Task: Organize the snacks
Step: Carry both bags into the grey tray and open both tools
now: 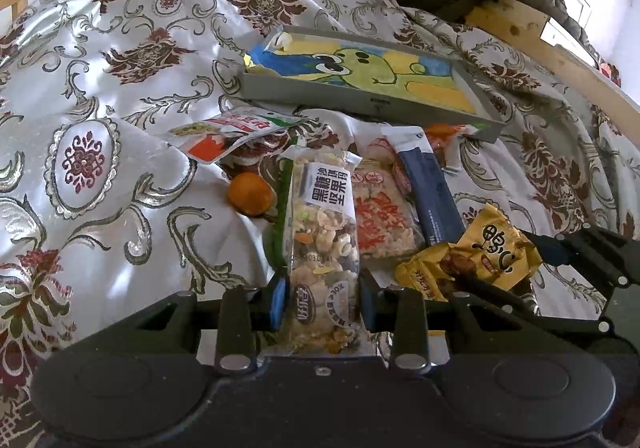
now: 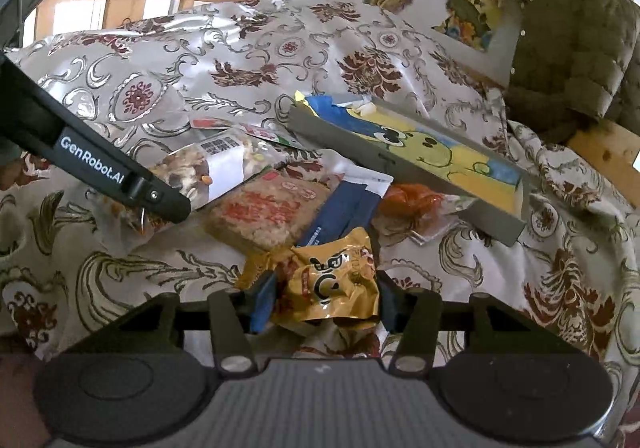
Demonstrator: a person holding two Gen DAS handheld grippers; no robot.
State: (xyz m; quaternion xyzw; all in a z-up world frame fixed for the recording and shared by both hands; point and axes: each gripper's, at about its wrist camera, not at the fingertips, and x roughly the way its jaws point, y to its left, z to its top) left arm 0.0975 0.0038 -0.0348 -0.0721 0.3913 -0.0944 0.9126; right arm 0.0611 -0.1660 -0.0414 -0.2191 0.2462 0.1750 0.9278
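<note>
The left gripper (image 1: 323, 302) has its jaws clenched on the clear nut-mix packet (image 1: 323, 232). The right gripper (image 2: 325, 298) grips the yellow snack pouch (image 2: 336, 280), just right of it. Beyond lie a rice-crisp bar (image 1: 382, 216), a navy sachet (image 1: 434, 200), a red-and-white pouch (image 1: 232, 132) and an orange (image 1: 250, 193) on the patterned bedspread (image 1: 120, 88). The grey tray (image 1: 360, 98) farther back holds no snacks, so sorting looks barely begun.
</note>
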